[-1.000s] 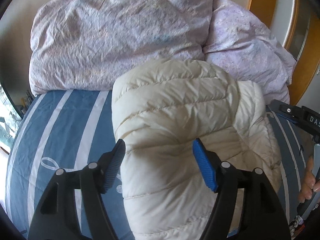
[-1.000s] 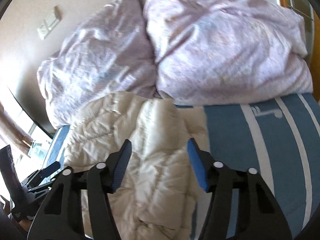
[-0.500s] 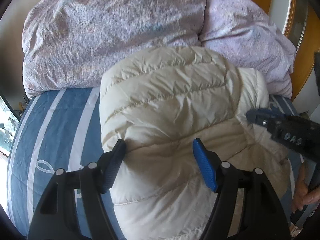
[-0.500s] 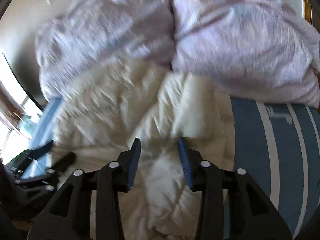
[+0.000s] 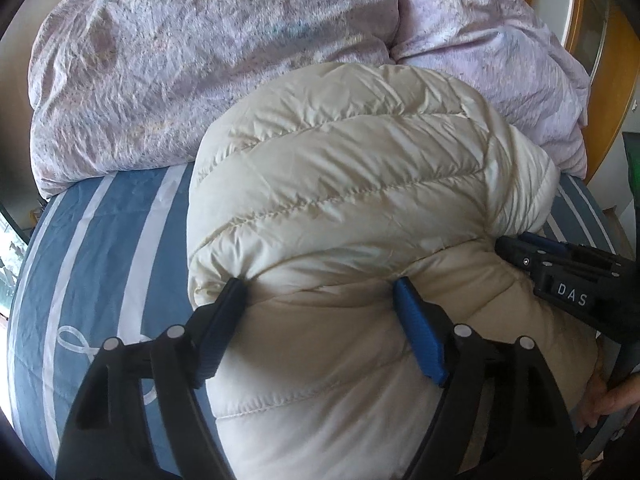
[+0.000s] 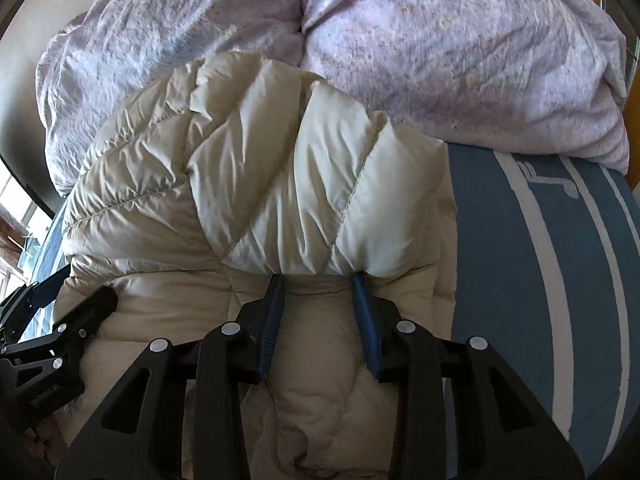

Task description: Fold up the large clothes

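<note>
A cream quilted down jacket (image 5: 360, 200) lies bunched on a blue striped bed sheet (image 5: 100, 248); it also shows in the right wrist view (image 6: 280, 180). My left gripper (image 5: 320, 292) is open, its fingers pressed into the folded jacket edge on either side of a wide bulge. My right gripper (image 6: 318, 280) has closed partway onto a fold of the jacket, its blue pads pinching a puffed section. The right gripper also shows at the right of the left wrist view (image 5: 568, 276), dug into the jacket's side.
A crumpled lilac duvet (image 5: 220, 52) is piled behind the jacket against the wall; it also fills the back of the right wrist view (image 6: 440, 48). A wooden frame (image 5: 612, 92) stands at the right. The left gripper's body shows at the lower left of the right wrist view (image 6: 44, 344).
Both grippers moved forward into the jacket. The right gripper's jaws narrowed from wide open onto a fold. The jacket's top layer has bunched up higher toward the duvet.
</note>
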The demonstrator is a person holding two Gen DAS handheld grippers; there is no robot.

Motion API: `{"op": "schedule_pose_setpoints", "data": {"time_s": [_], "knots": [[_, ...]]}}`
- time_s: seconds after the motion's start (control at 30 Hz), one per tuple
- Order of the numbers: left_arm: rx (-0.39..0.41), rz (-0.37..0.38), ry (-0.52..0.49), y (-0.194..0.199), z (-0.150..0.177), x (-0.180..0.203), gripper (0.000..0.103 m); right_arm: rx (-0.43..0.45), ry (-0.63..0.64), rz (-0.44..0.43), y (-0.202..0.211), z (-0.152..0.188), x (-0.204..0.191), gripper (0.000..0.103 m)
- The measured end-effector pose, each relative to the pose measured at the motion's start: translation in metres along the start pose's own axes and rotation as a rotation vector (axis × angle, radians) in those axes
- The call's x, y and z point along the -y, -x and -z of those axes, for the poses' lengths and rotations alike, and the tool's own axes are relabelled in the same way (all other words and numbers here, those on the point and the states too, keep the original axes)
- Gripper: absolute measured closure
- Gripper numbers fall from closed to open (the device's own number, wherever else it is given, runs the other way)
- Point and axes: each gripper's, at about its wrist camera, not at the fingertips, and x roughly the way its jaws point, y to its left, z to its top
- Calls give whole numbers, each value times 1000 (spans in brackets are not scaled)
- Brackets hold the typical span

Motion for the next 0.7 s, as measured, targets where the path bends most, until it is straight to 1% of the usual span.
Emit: {"op": "schedule_pose_setpoints", "data": {"time_s": [0.3,0.6,0.63,0.7], "knots": [[-17,1,-1,-14,-3,-4,21,31,-13,7,-8,7,2,66],[-10,-9,-15,-24,-3,-5,18,62,2,8,-12,7,2,66],[-18,15,-5,-24,-3,-5,17,65,5,8,-12,8,1,66],[-18,12,-7,-27,-4,-5,17,69,7,7,-13,8,1,66]]}}
